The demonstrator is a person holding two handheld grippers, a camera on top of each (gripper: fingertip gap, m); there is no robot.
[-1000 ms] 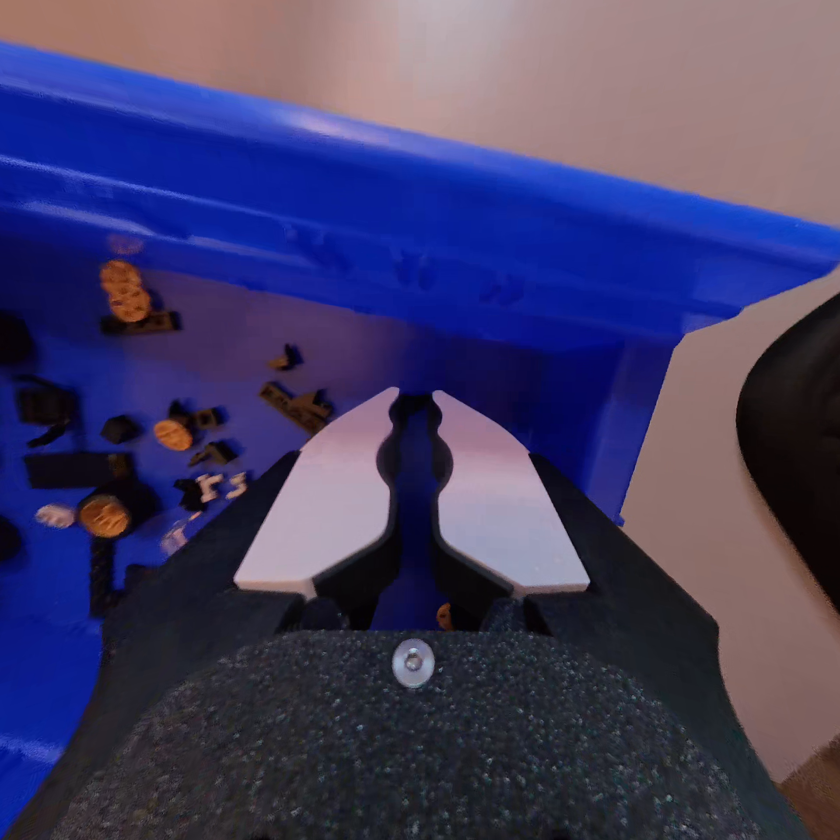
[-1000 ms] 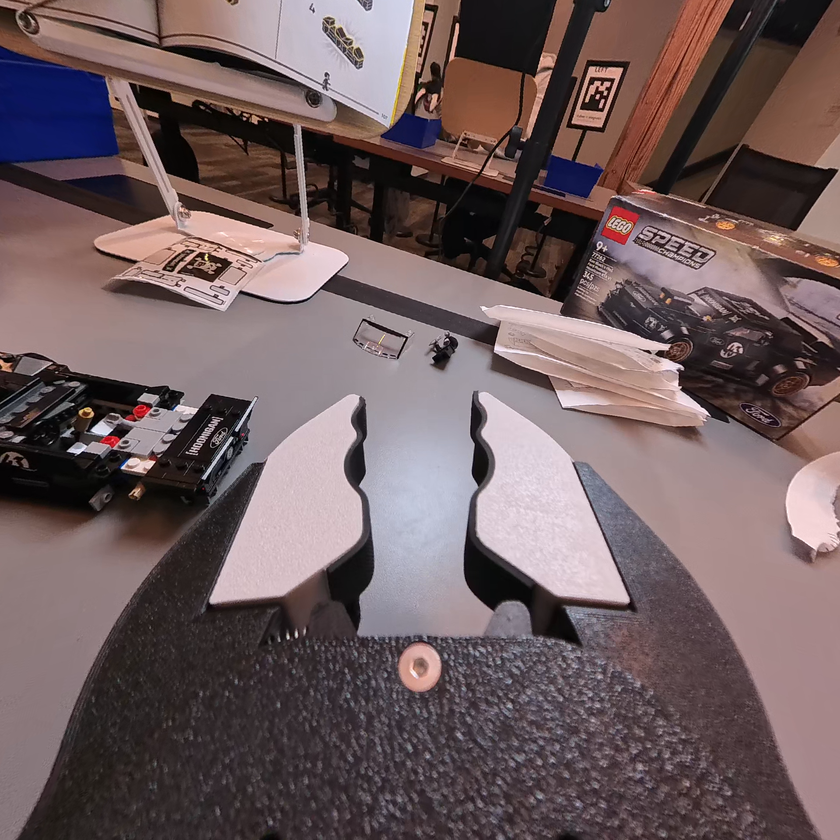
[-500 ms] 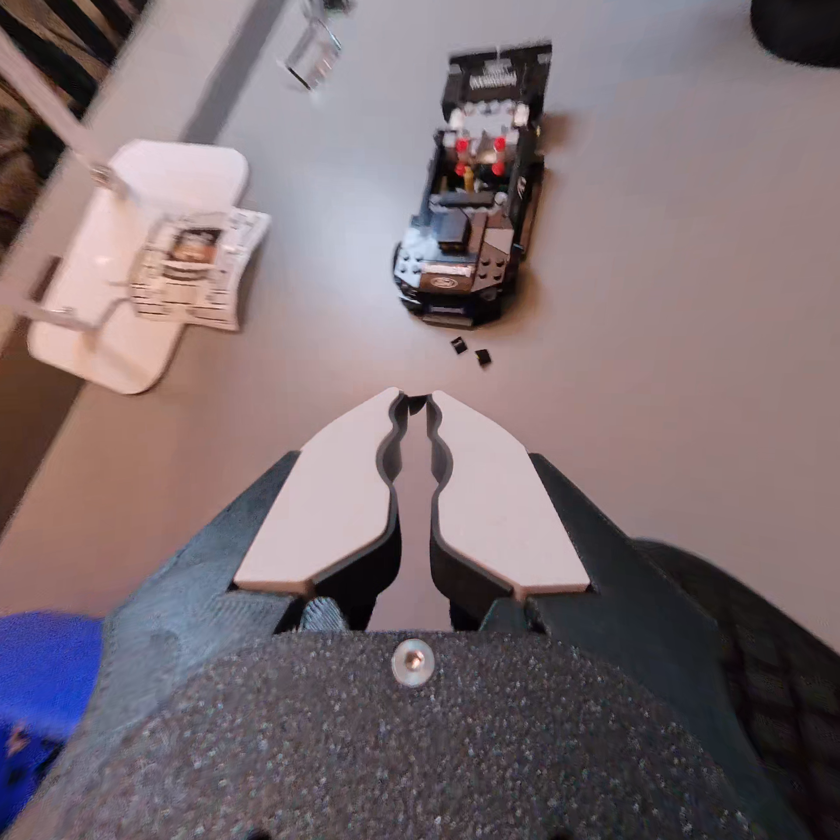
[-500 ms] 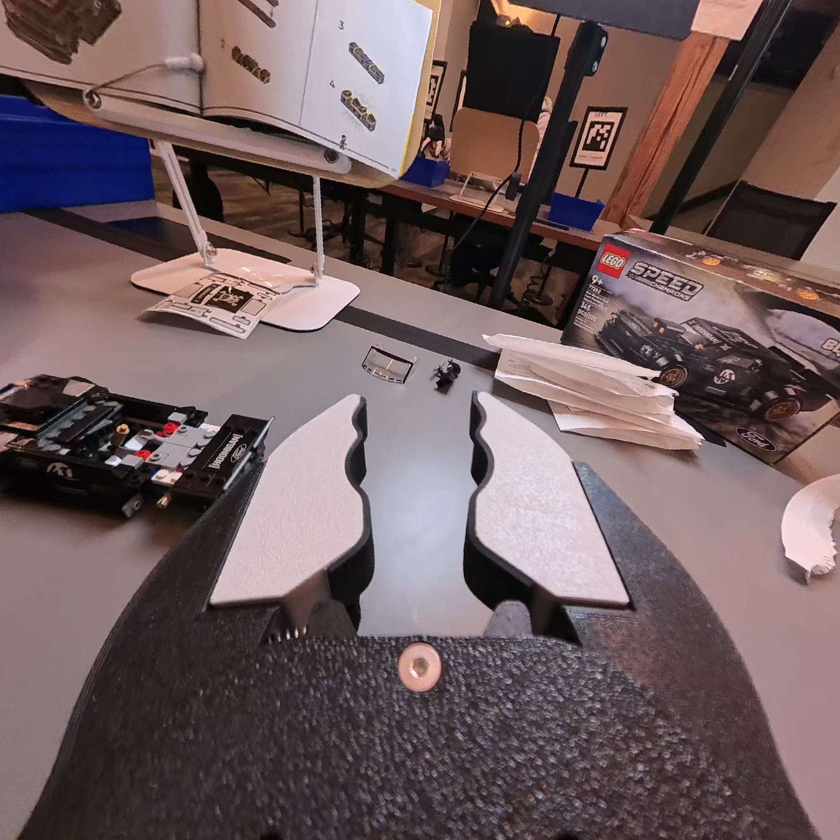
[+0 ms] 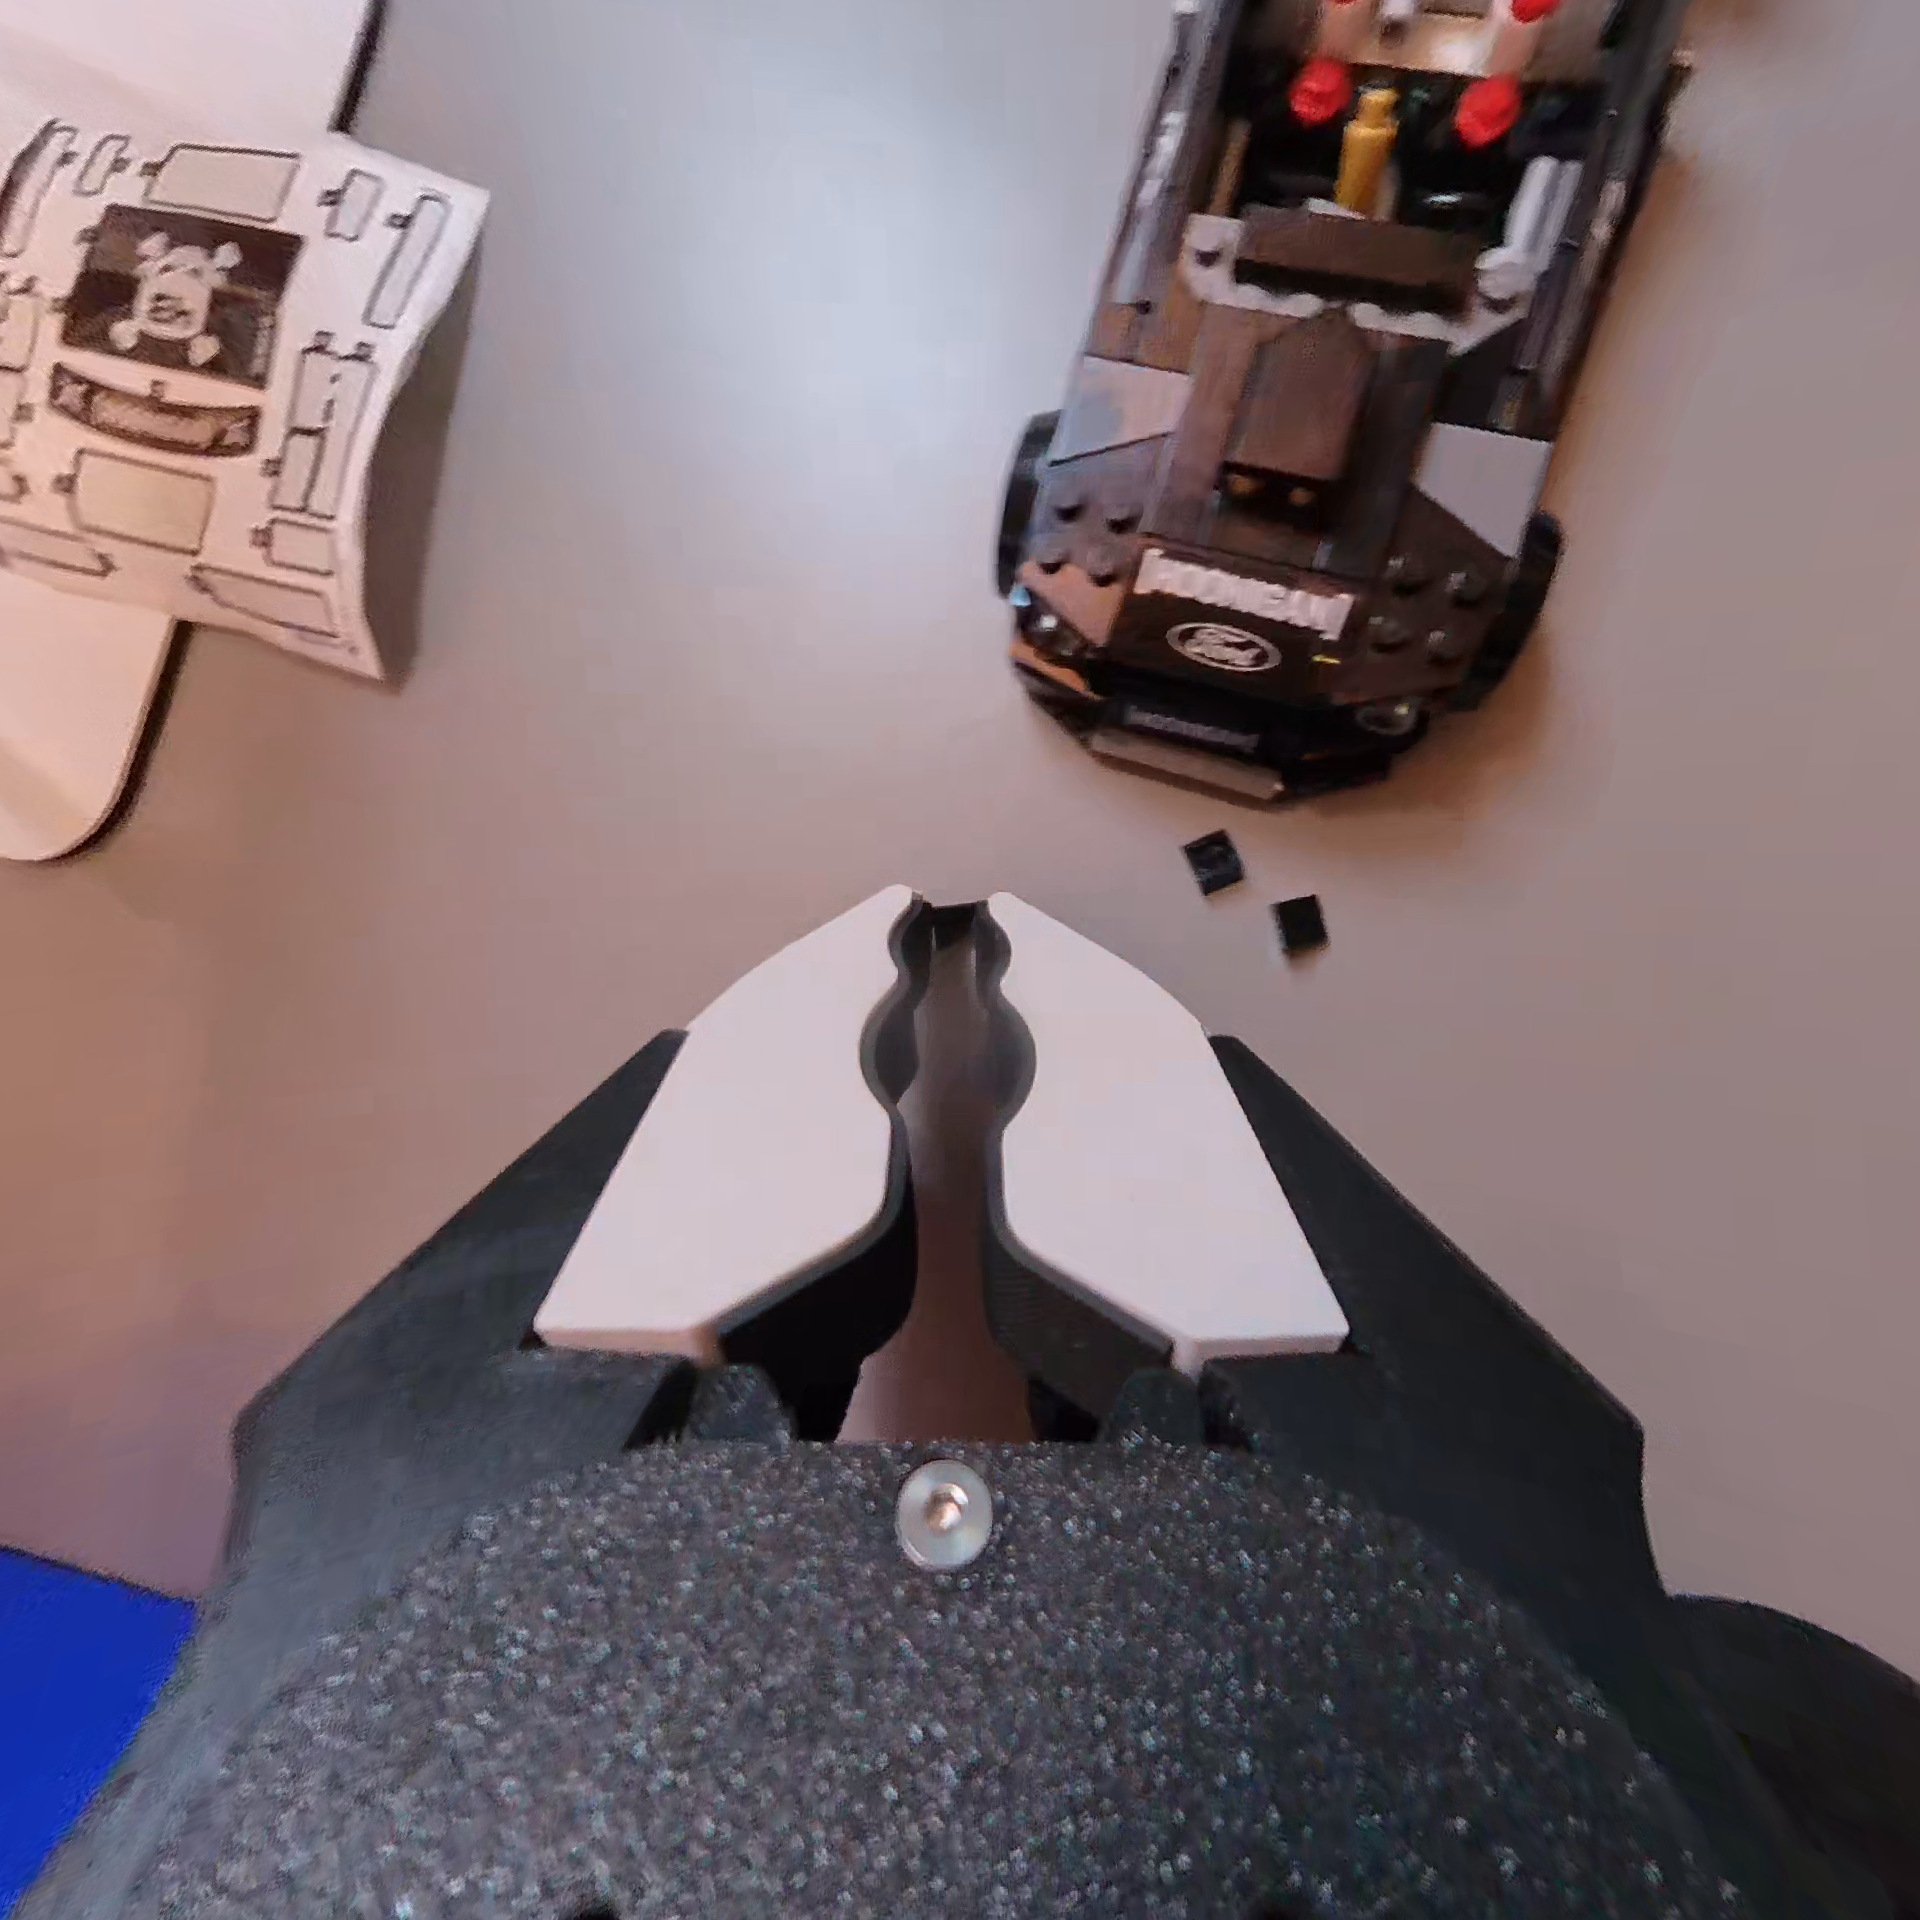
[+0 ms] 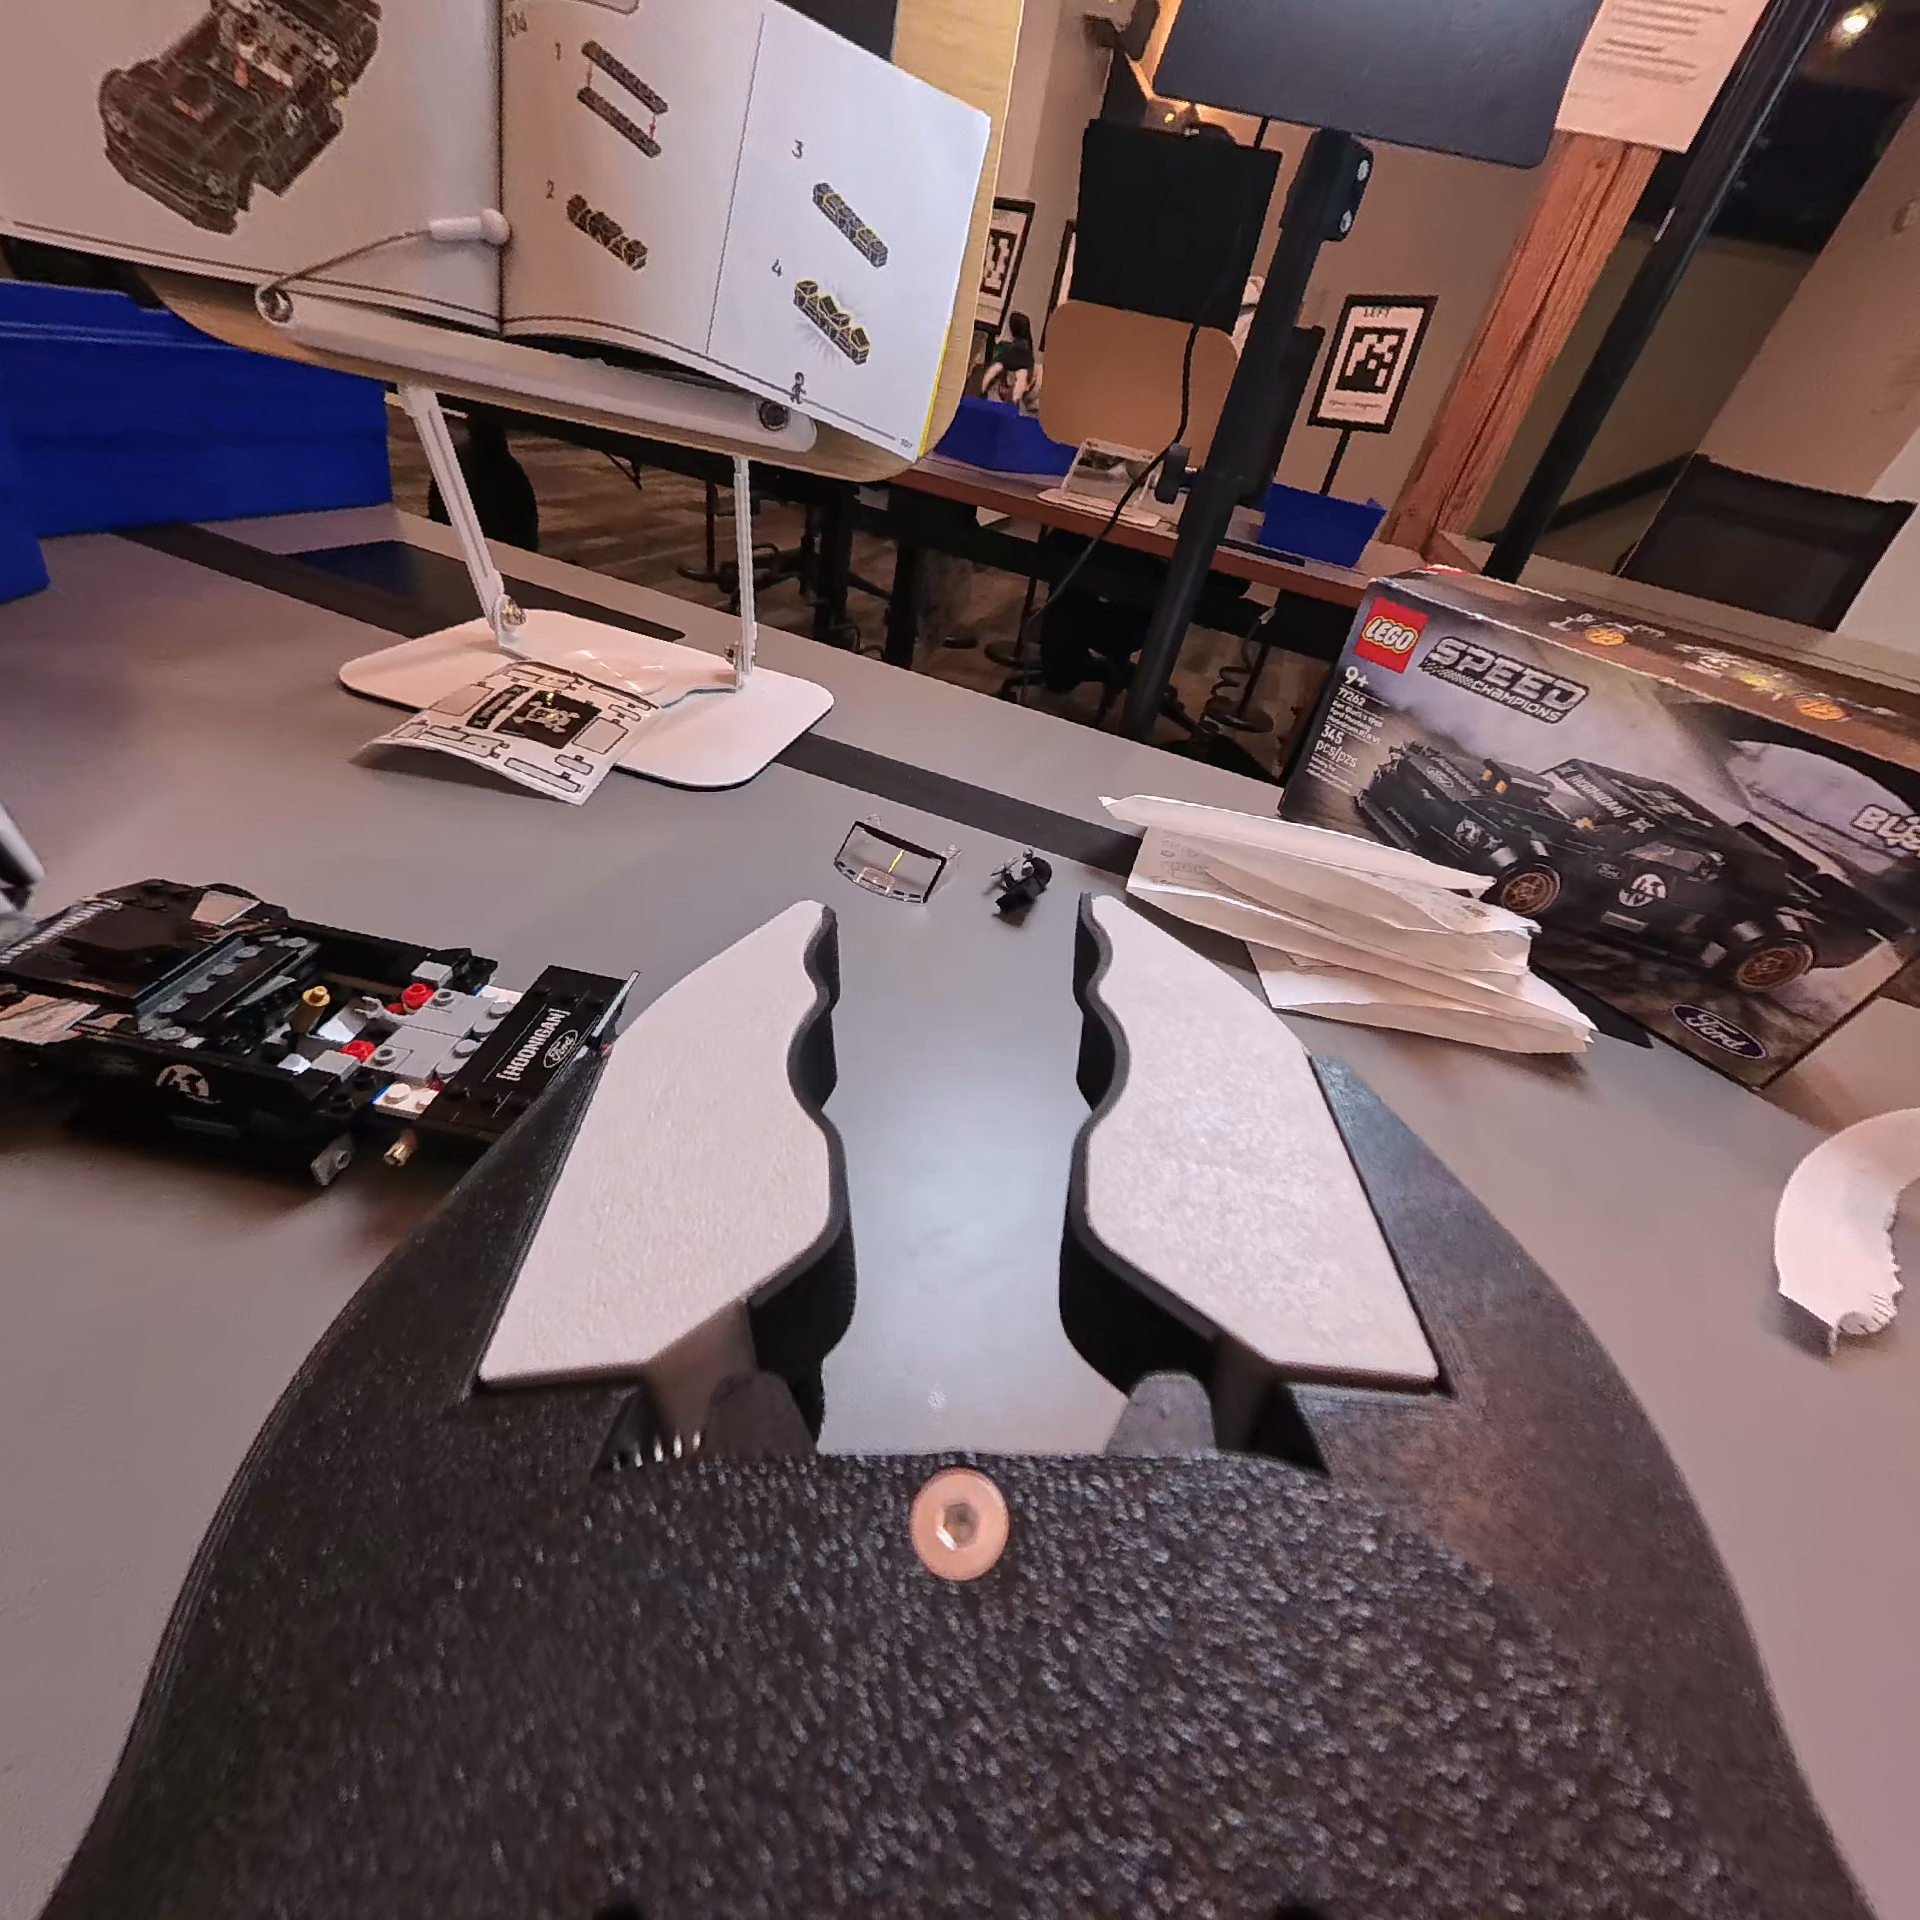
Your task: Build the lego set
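Left gripper [image 5: 951,914] pinches a small black lego piece [image 5: 952,923] at its tips, above the grey table [image 5: 675,623].

The half-built black lego car [image 5: 1288,499] lies ahead and to the right, two loose black pieces [image 5: 1214,864] between. The right gripper [image 6: 954,925] hovers with jaws apart and empty, the car [image 6: 260,1018] to its left, a clear windshield piece [image 6: 896,868] just ahead.

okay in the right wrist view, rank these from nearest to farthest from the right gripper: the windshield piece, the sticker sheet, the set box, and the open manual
1. Windshield piece, just ahead of the right gripper.
2. Sticker sheet, ahead-left on the stand's base.
3. Set box, far right; too close to call against the sticker sheet.
4. Manual, raised on the stand, farthest.
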